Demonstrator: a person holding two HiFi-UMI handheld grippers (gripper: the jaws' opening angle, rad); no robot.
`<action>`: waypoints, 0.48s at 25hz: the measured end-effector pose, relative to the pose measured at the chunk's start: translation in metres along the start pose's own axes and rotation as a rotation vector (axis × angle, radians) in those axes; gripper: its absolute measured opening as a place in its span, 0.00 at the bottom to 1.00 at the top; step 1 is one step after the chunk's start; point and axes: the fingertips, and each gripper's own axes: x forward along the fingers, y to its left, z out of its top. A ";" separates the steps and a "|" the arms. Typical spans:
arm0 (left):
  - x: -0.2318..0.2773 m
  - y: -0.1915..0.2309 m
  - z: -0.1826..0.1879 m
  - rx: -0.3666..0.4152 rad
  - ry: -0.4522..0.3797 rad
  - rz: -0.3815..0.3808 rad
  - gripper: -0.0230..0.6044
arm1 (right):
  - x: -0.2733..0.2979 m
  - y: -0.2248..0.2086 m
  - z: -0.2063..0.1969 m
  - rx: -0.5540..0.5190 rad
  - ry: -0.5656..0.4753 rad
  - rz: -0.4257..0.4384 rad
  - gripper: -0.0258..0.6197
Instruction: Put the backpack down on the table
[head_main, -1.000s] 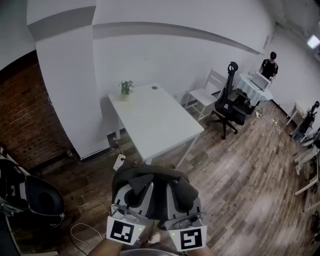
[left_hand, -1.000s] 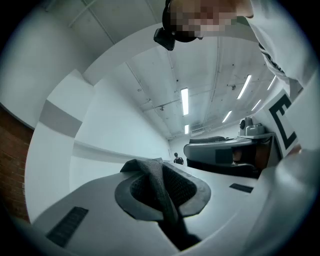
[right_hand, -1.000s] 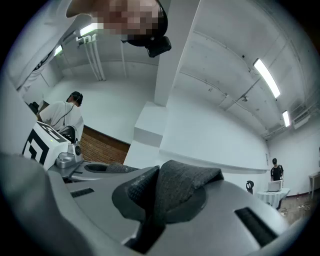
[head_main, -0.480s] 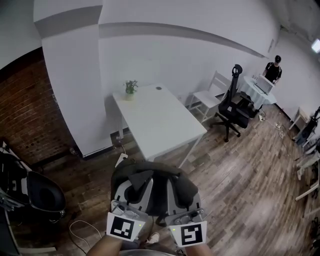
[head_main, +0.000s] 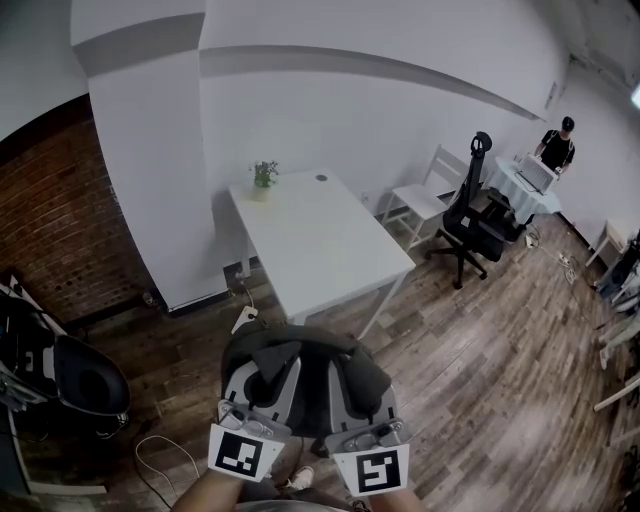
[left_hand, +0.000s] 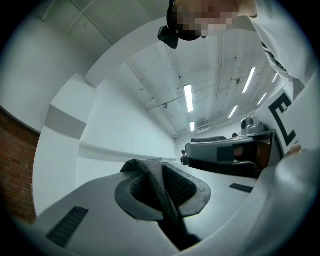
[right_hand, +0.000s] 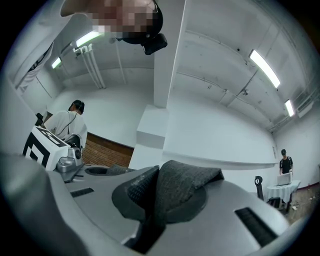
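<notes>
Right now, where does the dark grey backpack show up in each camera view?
Head view: dark grey fabric backpack, bottom centre, held short of the white table.
Left gripper view: its woven strap, lower centre, pinched in the shut jaws.
Right gripper view: its second strap, lower centre, pinched likewise.
Shared landmark: the red-brown brick wall, left in all three.

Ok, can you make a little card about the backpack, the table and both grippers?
backpack: held up off the floor, not yet at the table
left gripper: jaws shut on a strap
right gripper: jaws shut on the other strap
table: white, with a small plant at its far corner
job done: no
</notes>
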 end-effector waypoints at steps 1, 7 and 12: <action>0.002 -0.003 0.000 0.002 -0.001 0.005 0.09 | -0.002 -0.003 0.000 0.002 -0.004 0.006 0.12; 0.015 -0.016 -0.002 0.000 -0.016 0.027 0.09 | -0.007 -0.020 -0.002 -0.003 -0.010 0.031 0.12; 0.035 -0.010 -0.004 0.006 -0.028 0.027 0.09 | 0.009 -0.034 -0.003 -0.011 -0.025 0.031 0.12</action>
